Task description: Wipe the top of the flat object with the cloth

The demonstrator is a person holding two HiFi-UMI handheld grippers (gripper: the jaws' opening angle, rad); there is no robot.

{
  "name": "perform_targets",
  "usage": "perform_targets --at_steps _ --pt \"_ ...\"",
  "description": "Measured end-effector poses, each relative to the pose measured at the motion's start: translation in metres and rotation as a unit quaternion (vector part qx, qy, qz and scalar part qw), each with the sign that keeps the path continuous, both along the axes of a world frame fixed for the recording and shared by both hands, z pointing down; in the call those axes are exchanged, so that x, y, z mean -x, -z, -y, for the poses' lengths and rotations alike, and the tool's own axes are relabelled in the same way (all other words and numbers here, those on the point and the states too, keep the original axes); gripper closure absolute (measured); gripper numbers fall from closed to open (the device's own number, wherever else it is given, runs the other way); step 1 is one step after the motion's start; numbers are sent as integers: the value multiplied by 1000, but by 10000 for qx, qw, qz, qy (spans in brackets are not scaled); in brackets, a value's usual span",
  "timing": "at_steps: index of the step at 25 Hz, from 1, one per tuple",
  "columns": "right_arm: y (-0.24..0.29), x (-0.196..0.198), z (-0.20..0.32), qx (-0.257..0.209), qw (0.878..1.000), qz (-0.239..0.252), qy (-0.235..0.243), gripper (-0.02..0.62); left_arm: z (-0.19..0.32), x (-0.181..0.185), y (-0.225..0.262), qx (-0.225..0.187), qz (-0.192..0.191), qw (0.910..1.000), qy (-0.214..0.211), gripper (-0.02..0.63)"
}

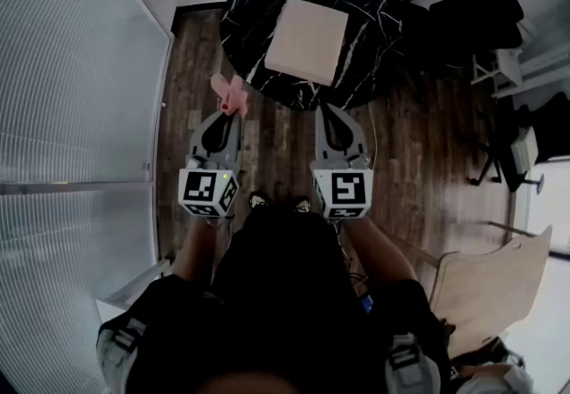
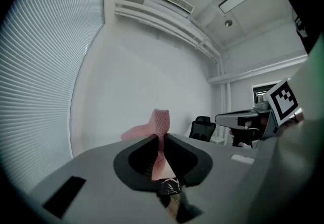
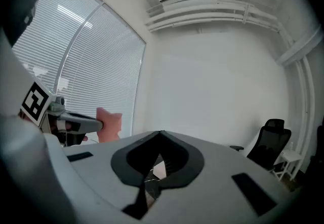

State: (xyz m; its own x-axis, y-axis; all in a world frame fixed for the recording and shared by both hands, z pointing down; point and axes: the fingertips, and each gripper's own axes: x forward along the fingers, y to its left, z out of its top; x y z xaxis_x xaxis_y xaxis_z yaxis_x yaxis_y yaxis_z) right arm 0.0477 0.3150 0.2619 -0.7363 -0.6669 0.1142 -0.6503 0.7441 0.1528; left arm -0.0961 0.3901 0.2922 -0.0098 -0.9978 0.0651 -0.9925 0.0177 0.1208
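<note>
- Stage, as judged: the approach. Wiping has not begun; both tools are held level over the wooden floor (image 1: 419, 143), short of the table, with nothing touching the work surface
- Round table (image 1: 245, 0): black top with white marble-like veining, smooth and glossy, standing just ahead of both tools
- Flat object (image 1: 307, 38): a pale, matte, square slab with crisp edges, lying turned at a slight angle near the middle of the table top; its upper face is bare and looks even in tone (no soiling can be made out from here)
- Left gripper (image 1: 230, 116): jaws clenched on the cloth, which is pinched between the dark pads and stands out past the tips
- Right gripper (image 1: 326, 109): jaws closed together, tips meeting, nothing between them
- Cloth (image 1: 232, 94): pink, soft, with a fine mesh-like weave plain in the left gripper view (image 2: 160, 119); it is bunched and crumpled, not spread flat
- Next move, as judged: carry the left gripper forward over the table edge, lower the free end of the cloth onto the slab's top, then sweep across it; the right gripper may need to steady the slab against sliding
</note>
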Motion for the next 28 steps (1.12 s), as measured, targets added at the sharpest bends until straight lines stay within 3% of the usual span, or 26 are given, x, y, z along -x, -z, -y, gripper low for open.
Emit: perform_targets --at_steps 8,16,28 --pt "3 22 -5 -249 9996 -42 -101 600 -3 23 -12 152 -72 9998 -138 572" --pt "-17 44 2 -85 9997 -225 -78 600 13 44 -30 359 -159 9986 -350 572" --pt "-39 66 131 303 9990 -9 -337 600 108 87 -62 1079 -353 9925 -447 572"
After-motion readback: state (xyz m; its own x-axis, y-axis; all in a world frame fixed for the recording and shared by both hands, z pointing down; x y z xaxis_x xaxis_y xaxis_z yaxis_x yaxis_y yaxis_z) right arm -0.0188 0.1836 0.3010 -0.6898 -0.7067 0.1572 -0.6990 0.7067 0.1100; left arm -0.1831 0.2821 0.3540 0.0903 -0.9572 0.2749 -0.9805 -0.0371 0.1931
